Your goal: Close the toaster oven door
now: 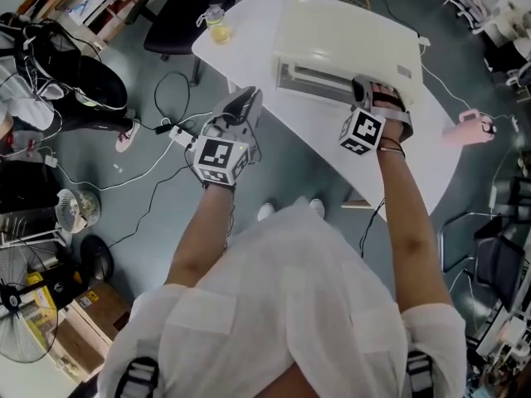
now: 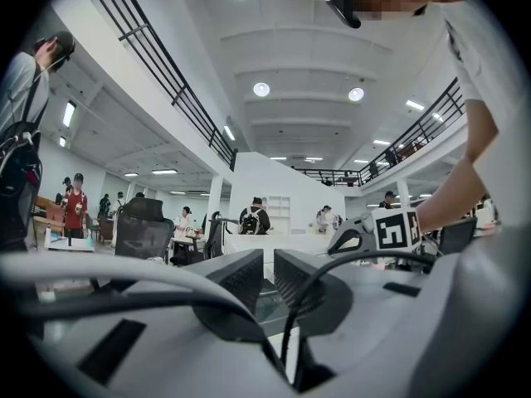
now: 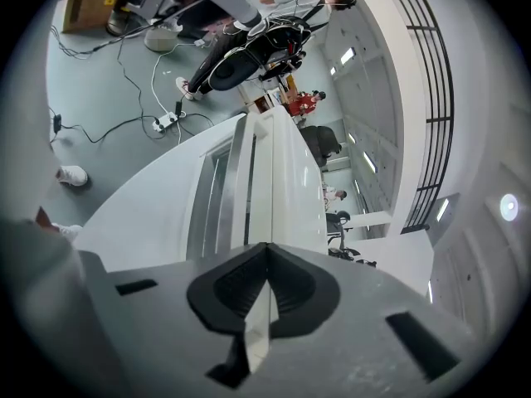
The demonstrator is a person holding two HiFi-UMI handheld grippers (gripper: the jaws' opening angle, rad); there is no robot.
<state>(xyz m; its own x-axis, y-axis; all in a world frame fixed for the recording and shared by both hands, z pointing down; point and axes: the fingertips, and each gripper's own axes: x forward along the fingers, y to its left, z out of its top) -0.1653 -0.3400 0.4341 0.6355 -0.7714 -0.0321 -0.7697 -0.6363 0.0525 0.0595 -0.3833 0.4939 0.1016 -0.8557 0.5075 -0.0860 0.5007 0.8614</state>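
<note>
A white toaster oven [image 1: 348, 40] stands on the white table [image 1: 332, 143]. Its door [image 1: 315, 80] with a long handle looks upright against the front. My right gripper [image 1: 362, 85] is at the right end of that door, its jaws shut with nothing between them. In the right gripper view the shut tips [image 3: 267, 247] point along the oven [image 3: 286, 172], with the door [image 3: 217, 197] to their left. My left gripper [image 1: 246, 102] hangs beside the table's left edge, away from the oven. Its jaws [image 2: 267, 276] stand slightly apart and hold nothing.
A small bottle [image 1: 217, 25] with yellow contents sits at the table's far left corner. A black chair [image 1: 187, 7] stands behind it. Cables and a power strip [image 1: 178, 135] lie on the grey floor to the left, near a fan [image 1: 75, 210]. A pink object [image 1: 469, 127] lies at the right.
</note>
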